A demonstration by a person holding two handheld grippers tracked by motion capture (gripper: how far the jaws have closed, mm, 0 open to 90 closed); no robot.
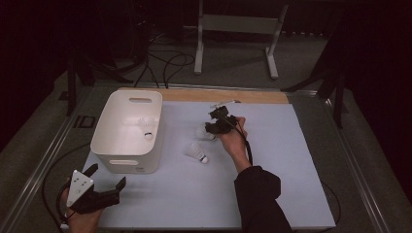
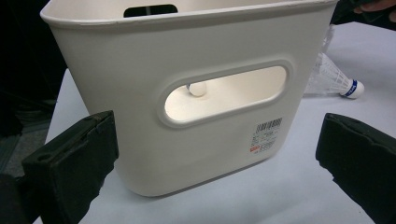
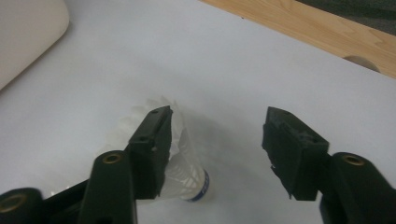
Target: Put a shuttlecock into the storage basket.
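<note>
Shuttlecock (image 3: 187, 175) lies on the table under the right gripper (image 3: 217, 140), beside one of its released, parted jaws.

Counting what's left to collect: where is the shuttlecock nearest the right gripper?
In the high view that shuttlecock lies on the white mat, right of the bin, beside the open right gripper.

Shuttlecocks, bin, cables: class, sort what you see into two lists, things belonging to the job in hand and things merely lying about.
Job in hand: right gripper, shuttlecock under it, second shuttlecock, white bin, shuttlecock inside it.
Lying about: floor cables, metal stand, left gripper, waiting open.
</note>
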